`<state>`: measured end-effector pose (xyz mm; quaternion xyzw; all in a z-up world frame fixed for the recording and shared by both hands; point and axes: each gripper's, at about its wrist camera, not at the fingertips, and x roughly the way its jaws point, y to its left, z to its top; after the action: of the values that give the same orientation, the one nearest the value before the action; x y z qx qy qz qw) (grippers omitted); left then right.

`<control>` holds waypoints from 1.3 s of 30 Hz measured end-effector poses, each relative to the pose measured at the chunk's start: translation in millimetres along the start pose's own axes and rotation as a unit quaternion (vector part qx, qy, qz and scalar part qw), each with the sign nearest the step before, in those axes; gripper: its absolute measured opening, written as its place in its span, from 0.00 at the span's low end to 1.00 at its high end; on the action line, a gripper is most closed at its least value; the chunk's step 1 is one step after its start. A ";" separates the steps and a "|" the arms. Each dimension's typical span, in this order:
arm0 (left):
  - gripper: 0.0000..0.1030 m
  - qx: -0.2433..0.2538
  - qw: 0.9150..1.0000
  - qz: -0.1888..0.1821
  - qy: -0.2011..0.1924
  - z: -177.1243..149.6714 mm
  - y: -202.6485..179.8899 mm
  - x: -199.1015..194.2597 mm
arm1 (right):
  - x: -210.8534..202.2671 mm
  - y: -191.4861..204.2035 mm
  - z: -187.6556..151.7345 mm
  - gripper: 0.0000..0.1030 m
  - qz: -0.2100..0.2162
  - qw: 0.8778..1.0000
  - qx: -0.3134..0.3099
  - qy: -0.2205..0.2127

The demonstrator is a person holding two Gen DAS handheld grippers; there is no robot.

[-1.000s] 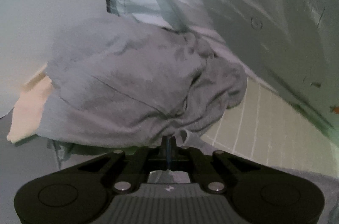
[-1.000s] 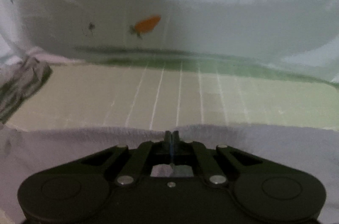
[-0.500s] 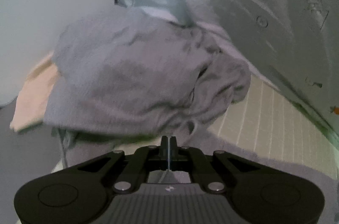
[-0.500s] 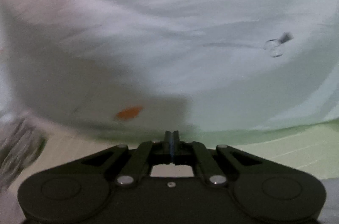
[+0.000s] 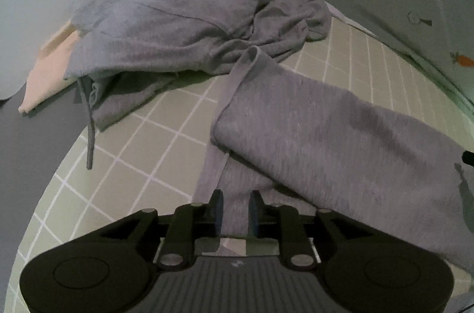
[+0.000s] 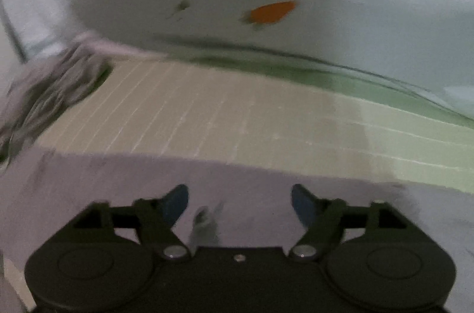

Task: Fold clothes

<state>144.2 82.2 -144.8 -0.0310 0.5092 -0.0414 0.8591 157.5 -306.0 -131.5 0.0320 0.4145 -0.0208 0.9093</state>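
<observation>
A grey garment (image 5: 340,135) lies folded on the green gridded mat (image 5: 142,153). My left gripper (image 5: 235,209) is open, its jaws a small way apart with a strip of the grey cloth lying between them. In the right wrist view the same grey garment (image 6: 148,179) lies flat under my right gripper (image 6: 240,201), which is wide open and holds nothing. The right wrist view is blurred.
A crumpled pile of grey clothes (image 5: 183,16) sits at the mat's far left, with a drawstring (image 5: 90,129) hanging from it and a peach cloth (image 5: 47,70) beneath. A pale sheet with carrot prints (image 6: 272,12) rises behind the mat (image 6: 237,117).
Both grippers were shut on the grey cloth; now both are open and the cloth lies folded on the mat. The left view has dropped lower and closer to the mat.
</observation>
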 end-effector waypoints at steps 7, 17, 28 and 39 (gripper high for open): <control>0.11 0.002 1.000 0.020 -0.006 -6.8 -6.4 0.4 | 21.2 19.0 -4.5 0.28 0.031 0.999 -0.003 0.026; 0.00 -0.017 0.995 0.089 -0.037 4.9 12.3 -7.9 | 11.6 10.7 45.4 0.00 0.008 0.998 -0.038 -0.045; 0.04 -0.058 0.996 0.047 -0.043 15.6 40.2 -17.6 | 25.0 13.7 46.5 0.44 0.013 0.999 -0.040 -0.030; 0.42 0.015 0.998 0.050 -0.023 -5.0 -10.4 1.6 | 19.9 43.8 1.7 0.66 0.026 0.997 -0.072 0.005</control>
<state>140.2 71.6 -147.6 0.0063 0.4893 -0.0054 0.8721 174.7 -262.7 -143.6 -0.0231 0.4184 0.0330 0.9074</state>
